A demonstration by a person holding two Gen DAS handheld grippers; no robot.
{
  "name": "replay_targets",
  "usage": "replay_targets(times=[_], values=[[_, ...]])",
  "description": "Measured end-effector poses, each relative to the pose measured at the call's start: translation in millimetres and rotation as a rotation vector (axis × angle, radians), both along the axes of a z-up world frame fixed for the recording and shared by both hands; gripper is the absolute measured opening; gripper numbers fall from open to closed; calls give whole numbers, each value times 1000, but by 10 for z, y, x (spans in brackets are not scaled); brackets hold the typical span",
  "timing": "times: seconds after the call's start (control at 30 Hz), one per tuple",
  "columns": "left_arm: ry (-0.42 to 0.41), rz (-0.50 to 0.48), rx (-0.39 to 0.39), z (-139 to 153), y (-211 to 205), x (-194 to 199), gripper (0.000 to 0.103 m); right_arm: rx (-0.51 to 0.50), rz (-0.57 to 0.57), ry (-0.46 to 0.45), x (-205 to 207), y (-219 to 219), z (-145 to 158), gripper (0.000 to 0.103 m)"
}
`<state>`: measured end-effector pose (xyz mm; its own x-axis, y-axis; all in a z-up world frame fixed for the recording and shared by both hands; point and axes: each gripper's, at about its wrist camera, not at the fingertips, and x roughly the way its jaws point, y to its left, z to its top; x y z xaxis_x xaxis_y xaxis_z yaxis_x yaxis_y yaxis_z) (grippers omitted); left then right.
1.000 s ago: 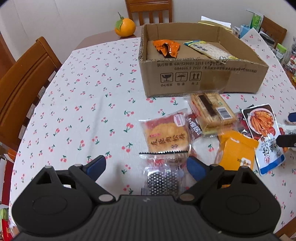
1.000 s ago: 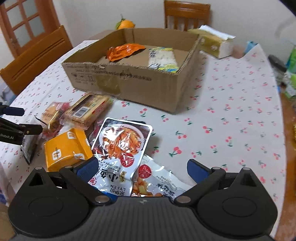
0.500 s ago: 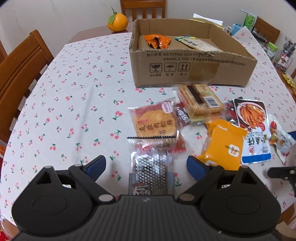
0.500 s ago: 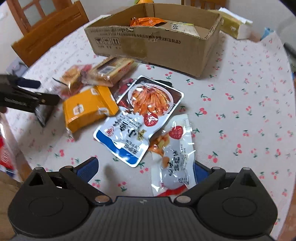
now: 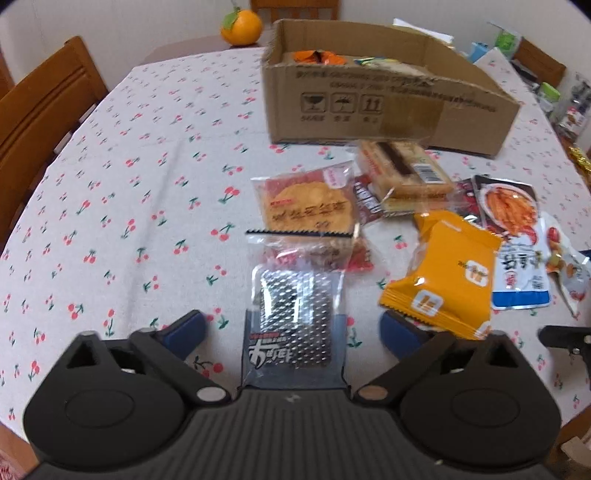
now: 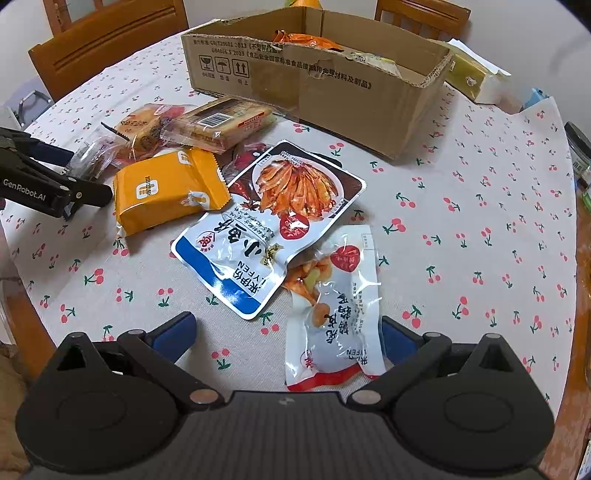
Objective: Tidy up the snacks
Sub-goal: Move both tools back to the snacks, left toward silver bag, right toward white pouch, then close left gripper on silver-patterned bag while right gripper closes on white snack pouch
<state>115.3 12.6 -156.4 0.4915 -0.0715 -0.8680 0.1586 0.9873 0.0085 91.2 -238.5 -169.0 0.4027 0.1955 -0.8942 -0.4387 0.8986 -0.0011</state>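
Observation:
Several snack packs lie on the cherry-print tablecloth before a cardboard box (image 5: 388,107) (image 6: 317,81) that holds an orange packet (image 5: 317,57) and a pale packet. My left gripper (image 5: 291,328) is open, with a silver dotted pack (image 5: 293,314) lying between its fingers. Beyond lie a round cake pack (image 5: 308,206), a barcoded cracker pack (image 5: 404,175) and an orange pack (image 5: 447,273) (image 6: 166,188). My right gripper (image 6: 286,332) is open above a white pouch (image 6: 332,310); a blue-and-white fish pouch (image 6: 273,221) lies just ahead. The left gripper shows at the right wrist view's left edge (image 6: 44,177).
An orange fruit (image 5: 242,27) sits at the table's far edge. Wooden chairs (image 5: 40,103) (image 6: 107,40) stand around the table. A yellow-green tissue pack (image 6: 469,74) lies behind the box. Jars and small items crowd the right edge (image 5: 569,107).
Both grippers have pulled back toward the near table edge. The silver pack shows more fully between the left fingers; the white pouch has come between the right fingers. Both stay open.

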Motion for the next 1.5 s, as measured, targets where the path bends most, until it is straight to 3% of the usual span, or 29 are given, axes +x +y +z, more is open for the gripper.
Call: replay_targets(times=[0.4,0.57,0.7,0.97,1.03,1.17,1.5], values=[[-30,-8,-1,-8,20,-65,103,-42,-55,-42,8,-240,38,103],[-43,-34,49,37,-51,-83,98,-110,-13,-98,4,-162,66,102],[-54,-52,41,69,-76,-97,84,-96,-14,-100,45,-118,86,93],[-69,-67,53,85,-111,-107,74,-58,-49,-93,103,-91,118,68],[-71,-68,58,88,-112,-105,71,-40,-58,-81,113,-83,126,57],[-76,-77,48,103,-112,-95,55,-57,-100,-79,107,-75,133,56],[-76,-95,78,110,-155,-112,53,-73,-142,-72,92,-69,137,62]])
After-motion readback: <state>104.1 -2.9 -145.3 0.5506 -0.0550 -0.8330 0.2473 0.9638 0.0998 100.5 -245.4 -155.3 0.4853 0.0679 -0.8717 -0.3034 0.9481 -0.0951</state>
